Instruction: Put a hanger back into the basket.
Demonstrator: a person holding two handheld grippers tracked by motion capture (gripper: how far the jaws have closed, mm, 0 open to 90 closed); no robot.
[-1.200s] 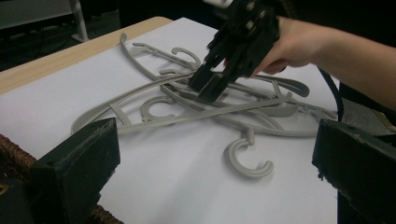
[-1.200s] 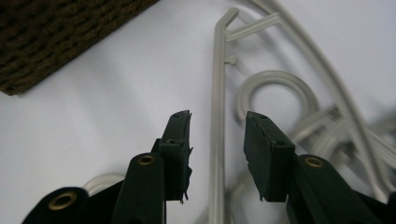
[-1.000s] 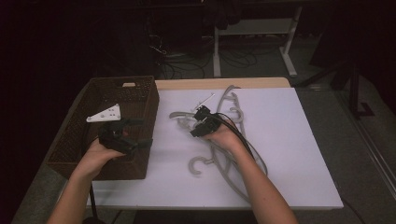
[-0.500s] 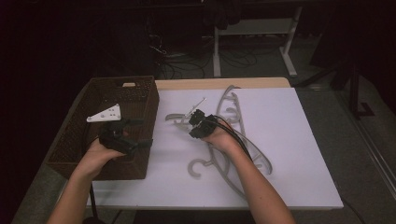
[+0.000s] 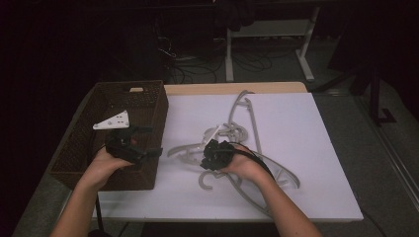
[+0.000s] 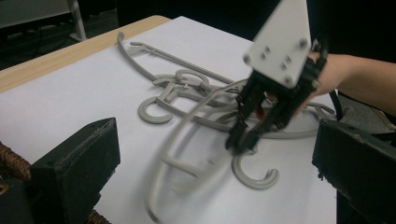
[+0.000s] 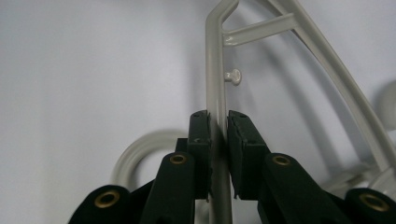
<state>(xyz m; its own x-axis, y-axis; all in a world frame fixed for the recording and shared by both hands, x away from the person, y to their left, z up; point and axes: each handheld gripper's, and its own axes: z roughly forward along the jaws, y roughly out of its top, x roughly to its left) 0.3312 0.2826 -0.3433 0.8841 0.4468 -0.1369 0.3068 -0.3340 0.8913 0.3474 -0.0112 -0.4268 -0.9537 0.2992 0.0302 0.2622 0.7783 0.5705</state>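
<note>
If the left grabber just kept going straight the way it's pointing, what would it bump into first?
Probably the grey hanger that the right gripper holds over the white table. It lies blurred right between the open jaws of the left gripper in its own view, though depth is hard to judge.

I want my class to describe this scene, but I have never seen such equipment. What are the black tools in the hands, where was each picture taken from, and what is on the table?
There is no robot here. A person holds a hand-operated two-jaw gripper in each hand. The high view looks down from above the person's side. The other two pictures come from cameras riding on the grippers.

On the white table lies a tangle of grey plastic hangers, beside a brown woven basket.

The right gripper is clamped on the thin bar of one hanger. The left gripper is held over the basket's edge, jaws apart, holding nothing; its view looks across at the other gripper.
</note>
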